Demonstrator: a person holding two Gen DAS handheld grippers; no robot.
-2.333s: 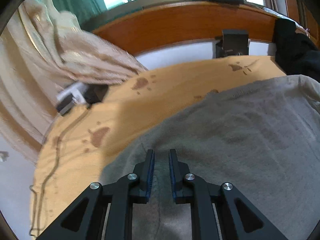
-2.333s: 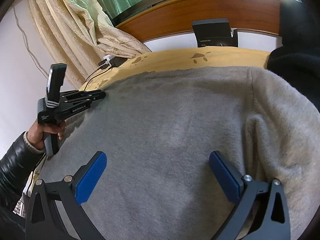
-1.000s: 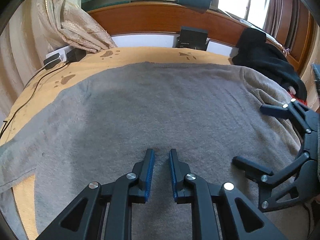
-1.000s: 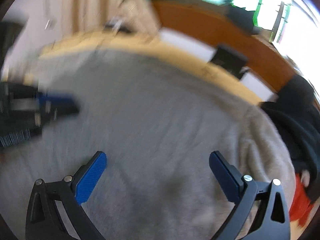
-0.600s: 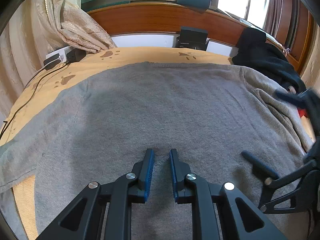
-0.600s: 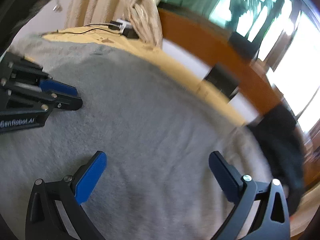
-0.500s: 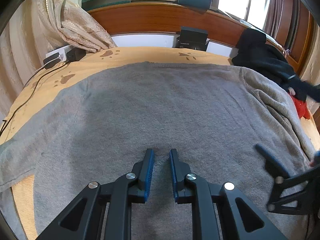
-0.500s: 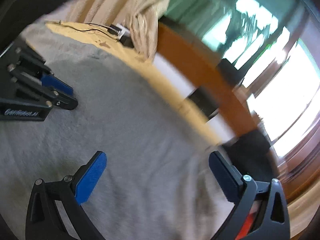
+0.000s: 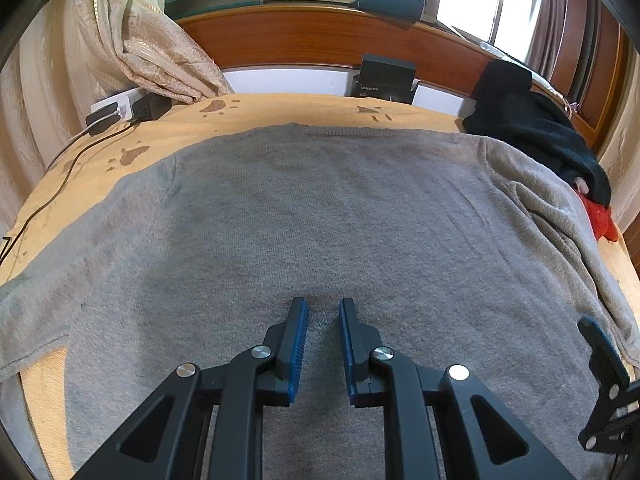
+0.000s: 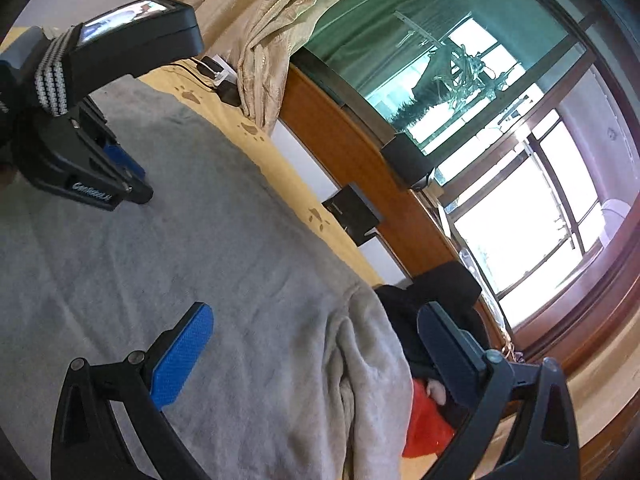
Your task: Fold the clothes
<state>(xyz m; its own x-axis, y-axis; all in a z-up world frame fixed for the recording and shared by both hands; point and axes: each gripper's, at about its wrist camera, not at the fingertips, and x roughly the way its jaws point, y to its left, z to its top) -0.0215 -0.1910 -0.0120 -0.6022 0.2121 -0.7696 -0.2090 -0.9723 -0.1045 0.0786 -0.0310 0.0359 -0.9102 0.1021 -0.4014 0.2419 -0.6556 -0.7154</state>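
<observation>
Jaws of the left gripper [image 9: 323,312] stand close together with a narrow gap, nothing clamped between them; tips are over the lower middle of the grey knitted sweater [image 9: 320,216], contact with the knit not determinable. Jaws of the right gripper [image 10: 316,332] are spread wide, empty, above the sweater's right edge.

Grey knitted sweater lies spread flat, filling most of the yellow paw-print bed cover [image 9: 280,112]. Left sleeve runs off toward the near left edge. Right sleeve [image 9: 560,224] is bunched in folds along the right side.

Black garment [image 9: 532,128] is heaped at the far right corner, just beside the bunched sleeve, with a red-orange cloth item [image 9: 600,220] below it. Wooden headboard [image 9: 320,40] runs behind the bed; a small black box [image 9: 386,78] leans against it.
</observation>
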